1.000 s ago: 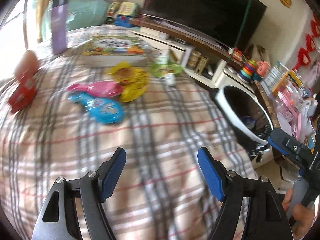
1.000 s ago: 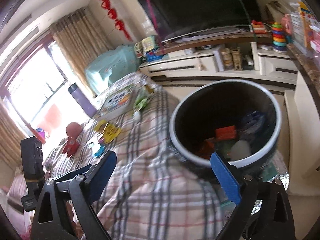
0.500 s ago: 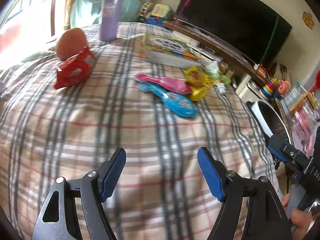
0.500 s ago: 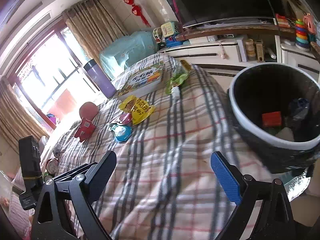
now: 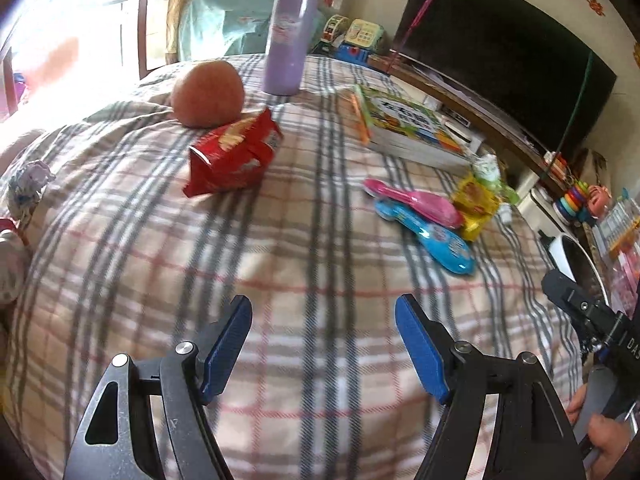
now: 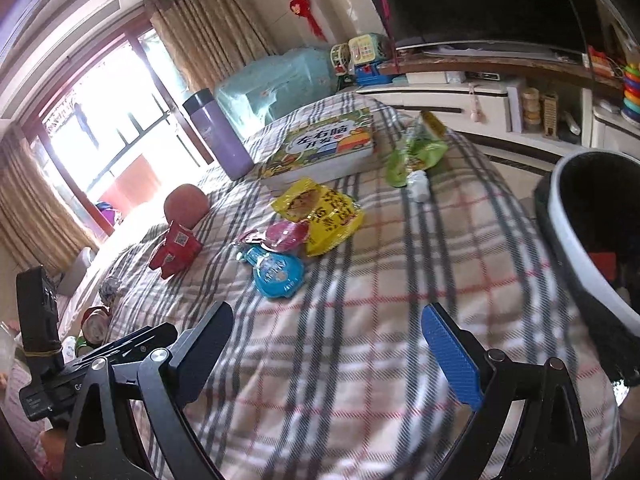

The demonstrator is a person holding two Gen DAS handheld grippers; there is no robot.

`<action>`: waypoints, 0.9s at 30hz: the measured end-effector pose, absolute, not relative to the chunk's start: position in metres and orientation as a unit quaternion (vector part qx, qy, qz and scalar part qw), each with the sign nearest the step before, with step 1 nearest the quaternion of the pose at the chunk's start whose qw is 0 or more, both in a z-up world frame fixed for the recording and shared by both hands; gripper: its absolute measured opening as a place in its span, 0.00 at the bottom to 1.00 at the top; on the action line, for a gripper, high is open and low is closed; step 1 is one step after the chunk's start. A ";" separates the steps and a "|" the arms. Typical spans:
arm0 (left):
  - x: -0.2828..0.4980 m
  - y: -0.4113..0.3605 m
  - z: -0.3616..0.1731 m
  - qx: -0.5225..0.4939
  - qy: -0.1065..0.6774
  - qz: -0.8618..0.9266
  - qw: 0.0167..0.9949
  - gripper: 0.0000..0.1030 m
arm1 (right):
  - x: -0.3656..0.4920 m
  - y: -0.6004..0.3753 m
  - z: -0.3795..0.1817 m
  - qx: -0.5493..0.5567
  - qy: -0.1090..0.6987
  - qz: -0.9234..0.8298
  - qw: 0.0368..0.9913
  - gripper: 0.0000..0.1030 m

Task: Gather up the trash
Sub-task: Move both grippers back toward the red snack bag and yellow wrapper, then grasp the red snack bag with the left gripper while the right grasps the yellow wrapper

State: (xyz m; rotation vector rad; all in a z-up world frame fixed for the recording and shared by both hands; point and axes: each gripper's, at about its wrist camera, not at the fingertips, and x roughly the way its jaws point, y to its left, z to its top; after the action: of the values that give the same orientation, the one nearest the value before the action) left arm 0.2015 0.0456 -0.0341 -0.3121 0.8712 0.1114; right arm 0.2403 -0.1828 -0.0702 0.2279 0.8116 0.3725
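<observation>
We can read large white Chinese characters, 左右脑, with smaller ones beneath that look like 开发, on the cover of the children's book [image 6: 324, 148] lying on the plaid blanket. The yellow snack packet [image 6: 320, 212] carries dark print too small for us to read. The red snack packet [image 6: 176, 248] bears a QR code.

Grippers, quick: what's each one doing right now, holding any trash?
Left gripper: open, holding nothing, above the plaid cloth.
Right gripper: open, holding nothing, above the same cloth.
</observation>
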 end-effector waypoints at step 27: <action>0.304 0.104 -0.049 -0.090 0.406 0.131 0.900 0.76 | 0.332 -0.147 -0.087 0.109 0.437 0.185 0.873 0.93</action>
State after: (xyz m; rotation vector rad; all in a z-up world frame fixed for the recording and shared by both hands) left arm 0.3037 0.1040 -0.0494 -0.1862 0.8396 0.2706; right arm 0.3316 -0.1473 -0.0874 0.2285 0.9123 0.3870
